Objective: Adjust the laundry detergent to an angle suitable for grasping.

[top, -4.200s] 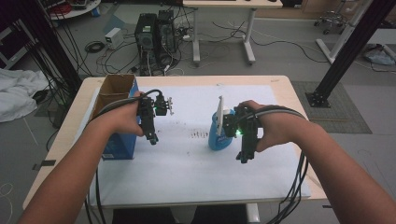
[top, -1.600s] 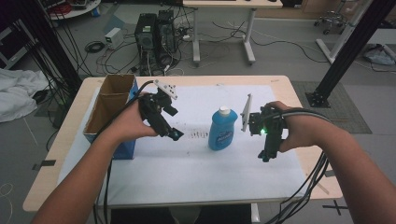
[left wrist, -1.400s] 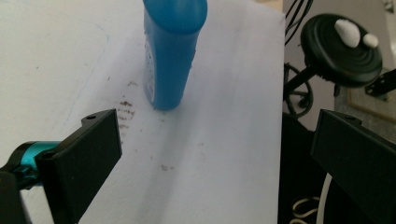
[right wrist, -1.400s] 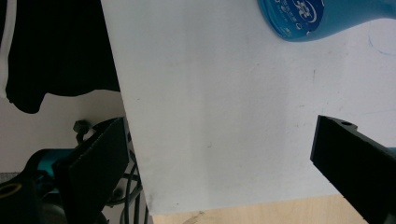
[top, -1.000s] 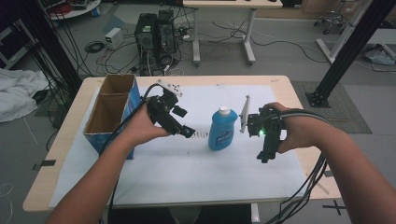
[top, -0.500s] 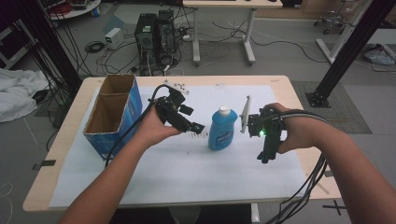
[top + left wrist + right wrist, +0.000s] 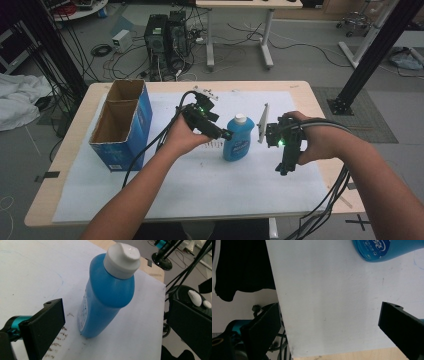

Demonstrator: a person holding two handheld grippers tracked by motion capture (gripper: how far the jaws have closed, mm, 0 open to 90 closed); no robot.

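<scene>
At the centre of the high view stands a bright blue bottle (image 7: 236, 144) with a white cap (image 7: 240, 119) and a paler blue label printed in white. The paper sheet (image 7: 200, 190) beneath it is white, speckled with small brown marks (image 7: 214, 144) just left of the bottle. At left, the cardboard box (image 7: 122, 125) is blue outside and plain brown inside. Both the left gripper (image 7: 226, 134) and right gripper (image 7: 283, 169) are black, each with a small green light and teal fittings. The tabletop (image 7: 60, 165) is pale wood.

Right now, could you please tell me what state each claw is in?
Left claw: open, empty, jaws either side of the blue bottle.
Right claw: open, empty.
</scene>
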